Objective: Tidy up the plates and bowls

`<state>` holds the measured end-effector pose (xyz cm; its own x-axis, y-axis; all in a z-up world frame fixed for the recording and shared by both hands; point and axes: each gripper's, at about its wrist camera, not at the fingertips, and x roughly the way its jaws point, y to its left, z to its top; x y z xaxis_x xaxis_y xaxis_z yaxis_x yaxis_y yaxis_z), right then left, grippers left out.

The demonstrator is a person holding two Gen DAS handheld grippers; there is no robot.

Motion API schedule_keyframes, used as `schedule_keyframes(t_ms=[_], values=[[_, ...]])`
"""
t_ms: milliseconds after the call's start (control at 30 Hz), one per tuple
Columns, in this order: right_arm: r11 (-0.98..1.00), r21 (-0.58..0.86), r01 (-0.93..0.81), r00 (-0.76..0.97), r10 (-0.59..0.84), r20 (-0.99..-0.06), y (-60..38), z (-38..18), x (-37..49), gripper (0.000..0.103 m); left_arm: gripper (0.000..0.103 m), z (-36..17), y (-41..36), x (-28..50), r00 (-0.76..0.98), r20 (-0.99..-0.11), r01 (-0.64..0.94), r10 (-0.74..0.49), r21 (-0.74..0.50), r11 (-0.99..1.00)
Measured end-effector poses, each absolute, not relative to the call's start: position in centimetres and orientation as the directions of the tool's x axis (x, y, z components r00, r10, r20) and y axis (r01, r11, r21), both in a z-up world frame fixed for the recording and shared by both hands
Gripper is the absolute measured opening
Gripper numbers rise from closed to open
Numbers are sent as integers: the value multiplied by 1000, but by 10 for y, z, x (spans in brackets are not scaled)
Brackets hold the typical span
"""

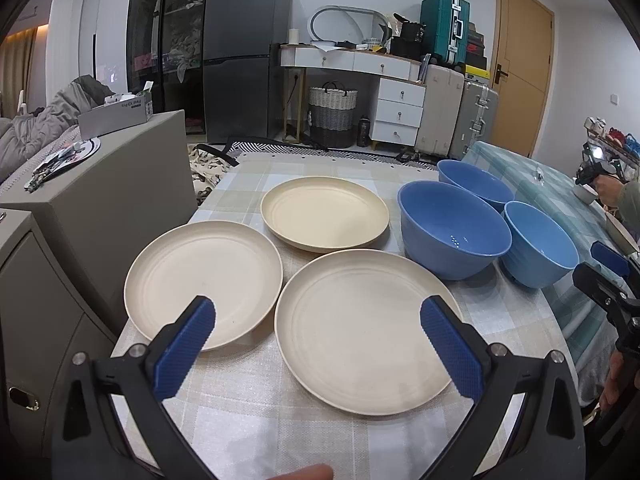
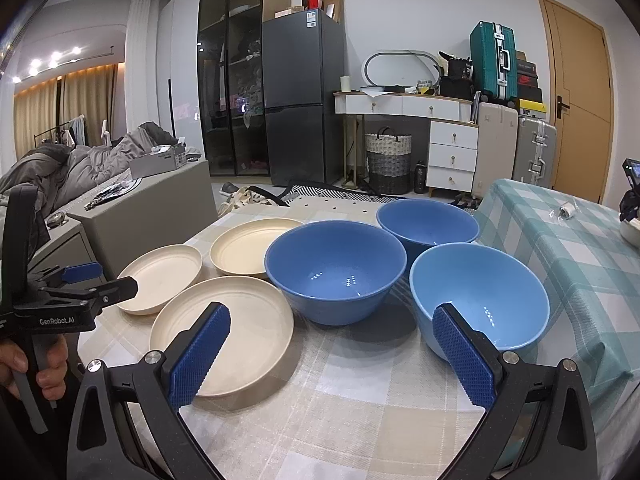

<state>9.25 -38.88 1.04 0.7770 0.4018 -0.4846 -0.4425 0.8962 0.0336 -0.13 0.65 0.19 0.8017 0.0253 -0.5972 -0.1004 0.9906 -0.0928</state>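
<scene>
Three cream plates lie on the checked table: a near one point(image 1: 360, 332) point(image 2: 236, 332), a left one point(image 1: 204, 280) point(image 2: 160, 280) and a far one point(image 1: 324, 216) point(image 2: 244, 250). Three blue bowls stand to their right: a big middle one point(image 1: 452, 232) point(image 2: 336, 268), a far one point(image 1: 476, 184) point(image 2: 428, 226) and a lighter near-right one point(image 1: 540, 244) point(image 2: 480, 300). My left gripper point(image 1: 318, 328) is open and empty above the near plate. My right gripper point(image 2: 332, 334) is open and empty, in front of the bowls.
A grey cabinet point(image 1: 100, 192) stands along the table's left edge. A second table with a teal checked cloth point(image 2: 560, 240) adjoins on the right. A fridge point(image 2: 304, 100), a dresser and suitcases stand at the back of the room.
</scene>
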Motion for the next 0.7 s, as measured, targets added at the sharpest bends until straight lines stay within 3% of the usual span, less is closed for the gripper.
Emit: schedule_keyframes(t_ms=[700], values=[[838,26,-546,717,482,-503,-345,29,95,103,103,14,54,-11,782,-620,-169,65,-112,979]])
